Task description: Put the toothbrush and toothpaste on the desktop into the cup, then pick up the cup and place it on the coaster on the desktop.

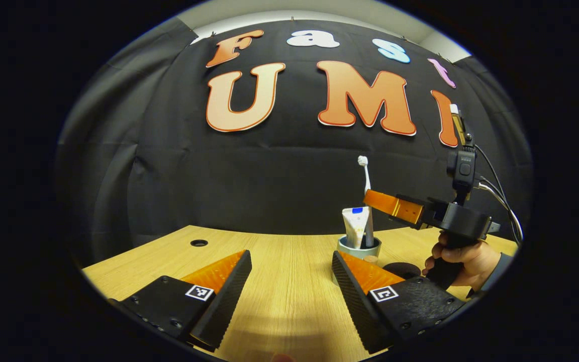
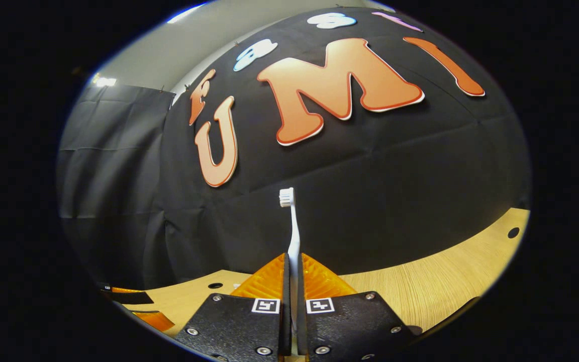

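Toothpaste [image 1: 356, 226] already stood in cup [image 1: 359, 248], right of centre on counter [image 1: 279, 281]. Toothbrush [image 2: 293, 236] held upright over cup, clamped in right tool [image 2: 293, 281]. Left tool [image 1: 289, 281] held apart, empty, lower frame. Release into cup and transfer to coaster [image 1: 403, 270] judged outstanding.

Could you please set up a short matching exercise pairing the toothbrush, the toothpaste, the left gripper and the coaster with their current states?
Things:
1. toothbrush
2. toothpaste
3. left gripper
4. coaster

States:
A. open, holding nothing
B. lying bare on the desktop beside the cup
C. clamped upright between the right gripper's fingers
D. standing in the cup

Pairs: 1-C, 2-D, 3-A, 4-B
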Demonstrator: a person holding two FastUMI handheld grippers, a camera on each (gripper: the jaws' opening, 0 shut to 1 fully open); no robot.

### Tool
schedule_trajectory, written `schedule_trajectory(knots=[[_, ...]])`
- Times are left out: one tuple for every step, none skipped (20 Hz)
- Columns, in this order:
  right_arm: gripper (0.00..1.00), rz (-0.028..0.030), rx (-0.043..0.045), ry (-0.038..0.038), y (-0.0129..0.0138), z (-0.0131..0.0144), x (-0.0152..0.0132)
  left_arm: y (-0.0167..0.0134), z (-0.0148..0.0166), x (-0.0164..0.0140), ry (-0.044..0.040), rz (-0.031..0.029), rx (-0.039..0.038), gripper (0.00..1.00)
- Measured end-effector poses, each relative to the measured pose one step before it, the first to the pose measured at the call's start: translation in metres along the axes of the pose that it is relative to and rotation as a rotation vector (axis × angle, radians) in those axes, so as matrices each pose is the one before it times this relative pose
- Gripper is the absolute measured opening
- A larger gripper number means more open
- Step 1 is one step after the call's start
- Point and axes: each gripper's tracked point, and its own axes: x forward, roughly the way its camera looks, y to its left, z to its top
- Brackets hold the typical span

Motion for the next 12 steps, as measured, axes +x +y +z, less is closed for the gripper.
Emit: schedule_trajectory(knots=[[0.06,-0.0036,0.00855,0.00484,-0.00233,0.00075,-0.00087,-0.00169,-0.00141,-0.00051,0.00499,-0.00398,-0.00196,0.97],[0.05,-0.00187,-0.00095,0.00691,-0.00061,-0.00144,-0.0003,-0.00243,0.00005,0.00046,0.0019,-0.00072,-0.0034,0.97],[0.05,-0.00052,-0.00051,0.00976,-0.00068,-0.00148,-0.00155,-0.00258,0.00191,-0.0008,0.00071,-0.00329,-0.00337,0.96],[0.05,0.00282,-0.00108,0.0075,-0.00016,-0.00206,-0.00311,-0.00091,0.00004,-0.00213,0.0012,0.00051,-0.00331,0.96],[0.06,-0.00264,-0.00116,0.01249,-0.00135,-0.00255,-0.00273,-0.00249,0.00093,-0.00213,0.00132,-0.00147,-0.00379,0.96],[0.06,0.00203,0.00489,0.02943,-0.00007,-0.00556,-0.00601,-0.00172,-0.00015,-0.00248,0.00275,0.0005,-0.00288,0.96],[0.07,-0.00203,0.00141,0.00659,-0.00114,0.00015,-0.00258,-0.00045,0.00154,-0.00142,0.00075,0.0015,-0.0017,0.96],[0.07,-0.00452,0.00052,0.00247,-0.0007,0.00147,-0.00469,-0.00055,0.00092,-0.00287,-0.00176,0.00173,-0.00206,0.96],[0.08,0.00091,0.00251,-0.00162,-0.00042,0.00395,-0.00583,-0.00205,0.00348,-0.00361,-0.00254,-0.00042,-0.00313,0.96],[0.08,0.0001,0.00065,-0.00292,-0.00016,0.004,-0.00488,-0.0007,0.00316,-0.00291,-0.00313,0.00281,-0.00113,0.96],[0.08,0.00077,-0.00383,-0.00818,-0.00035,0.00705,-0.00695,-0.00403,0.00461,-0.00207,-0.00535,-0.00312,0.00041,0.96],[0.11,0.00005,-0.01345,-0.00486,-0.00048,0.00703,-0.00959,-0.00515,0.00747,-0.0027,-0.00719,-0.00597,0.00169,0.97]])
